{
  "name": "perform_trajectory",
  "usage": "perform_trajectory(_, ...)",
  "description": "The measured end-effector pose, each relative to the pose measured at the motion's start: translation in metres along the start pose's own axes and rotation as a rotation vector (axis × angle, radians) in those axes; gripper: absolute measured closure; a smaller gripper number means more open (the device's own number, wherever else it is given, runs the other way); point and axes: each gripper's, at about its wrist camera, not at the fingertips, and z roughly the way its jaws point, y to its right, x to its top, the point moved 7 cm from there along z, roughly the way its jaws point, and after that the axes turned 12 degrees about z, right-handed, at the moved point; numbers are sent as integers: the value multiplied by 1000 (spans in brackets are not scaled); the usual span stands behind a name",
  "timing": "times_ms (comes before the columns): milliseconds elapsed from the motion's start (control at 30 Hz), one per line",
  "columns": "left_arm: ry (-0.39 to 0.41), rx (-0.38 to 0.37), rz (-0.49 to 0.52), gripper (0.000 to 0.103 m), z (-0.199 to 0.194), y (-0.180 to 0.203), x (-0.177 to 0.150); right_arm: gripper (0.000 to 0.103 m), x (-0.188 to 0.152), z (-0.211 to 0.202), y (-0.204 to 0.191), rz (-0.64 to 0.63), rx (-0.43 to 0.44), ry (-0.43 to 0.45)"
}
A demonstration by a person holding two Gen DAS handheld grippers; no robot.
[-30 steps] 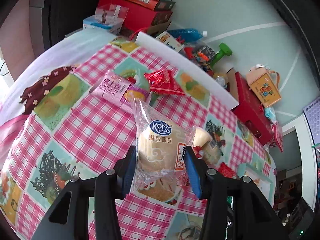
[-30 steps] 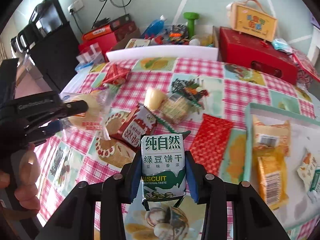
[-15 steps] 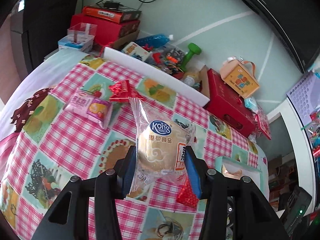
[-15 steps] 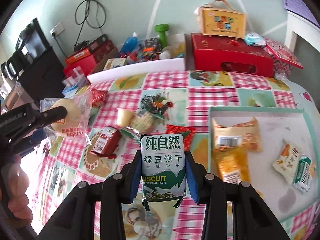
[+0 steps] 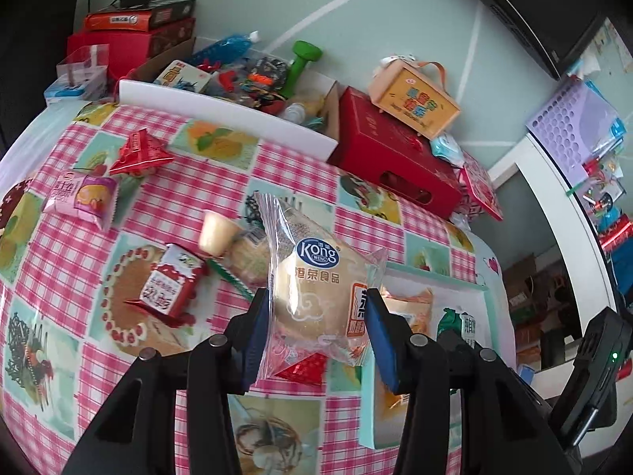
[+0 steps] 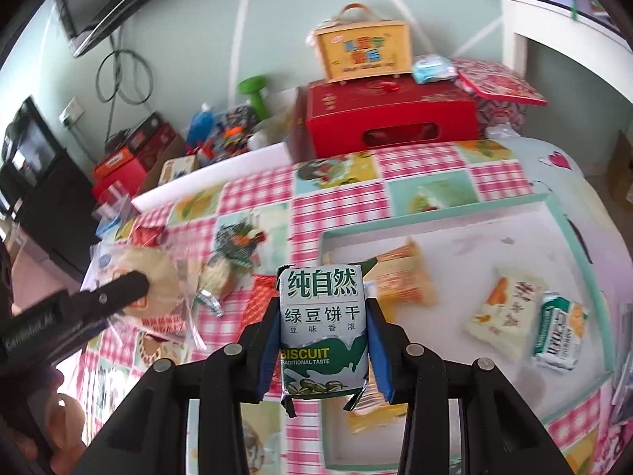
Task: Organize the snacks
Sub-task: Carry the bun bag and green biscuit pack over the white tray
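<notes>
My left gripper (image 5: 316, 310) is shut on a clear bag holding a round bun (image 5: 316, 289), lifted above the checked tablecloth. My right gripper (image 6: 322, 330) is shut on a green and white biscuit pack (image 6: 321, 328), held over the near left corner of a shallow mint-edged tray (image 6: 569, 237). Inside the tray lie orange packets (image 6: 399, 277), a pale packet (image 6: 506, 308) and a green and white pack (image 6: 560, 328). In the right wrist view the left gripper (image 6: 134, 285) with its bun shows at the left, a hand behind it.
Loose snacks stay on the cloth: a red and white pack (image 5: 170, 289), a jelly cup (image 5: 215, 233), a pink packet (image 5: 81, 198), a red foil pouch (image 5: 138, 154). Behind the table stand a red box (image 6: 391, 114), an orange carton (image 6: 364, 51) and a white board (image 5: 225, 114).
Both grippers have swung to the right with their packs still held. The tray has come under the right gripper and into the left wrist view.
</notes>
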Motion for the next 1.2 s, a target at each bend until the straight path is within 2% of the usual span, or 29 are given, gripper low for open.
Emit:
perform_trajectory(300,6,-56,70,54,10,44,5,61,21,-9,50,98,-27,33)
perform_trajectory(767,-10,-120,172,54,43,112,13,61,50,-12,120,212,-128,98)
perform_trajectory(967,-15,-142,200,54,58,133,19,61,58,-9,141,235,-169,122)
perform_trajectory(1200,-24,-149,215,54,77,150,24,61,62,-2,147,238,-158,128)
